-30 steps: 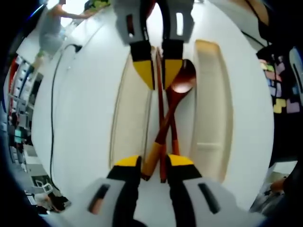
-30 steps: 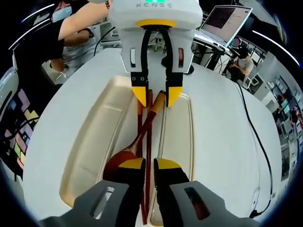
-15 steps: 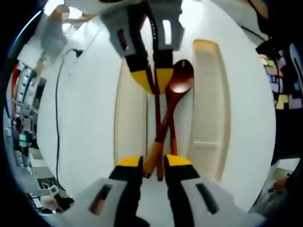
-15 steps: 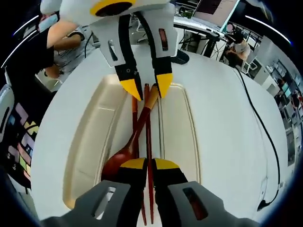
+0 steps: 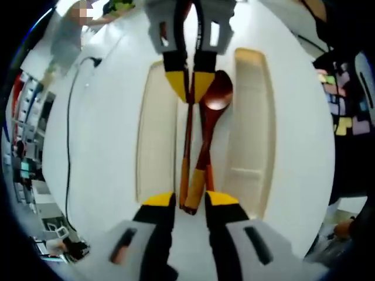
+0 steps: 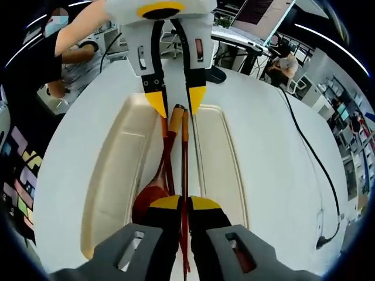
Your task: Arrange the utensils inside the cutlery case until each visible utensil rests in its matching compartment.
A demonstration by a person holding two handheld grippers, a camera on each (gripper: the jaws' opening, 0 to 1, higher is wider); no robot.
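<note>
A cream cutlery case (image 5: 157,146) (image 6: 117,170) lies lengthwise on the white table. In its narrow middle slot rest a wooden spoon (image 5: 217,95) (image 6: 153,196) and red-brown chopsticks (image 5: 187,134) (image 6: 184,149) with orange ends, nearly parallel. My left gripper (image 5: 190,200) (image 6: 176,102) stands open around the spoon's handle end and the chopstick ends. At the spoon-bowl end, my right gripper (image 6: 184,204) (image 5: 190,86) is shut on a chopstick beside the bowl.
The case's wide compartments (image 5: 249,117) (image 6: 214,158) flank the slot. A black cable (image 5: 67,117) (image 6: 310,152) trails over the table. A person (image 6: 64,52) leans at the far edge, and a laptop (image 6: 258,14) stands beyond the table.
The spoon and chopsticks, crossed a second ago, now lie almost parallel in the slot. The right gripper has closed tighter on the chopstick; the left stays open.
</note>
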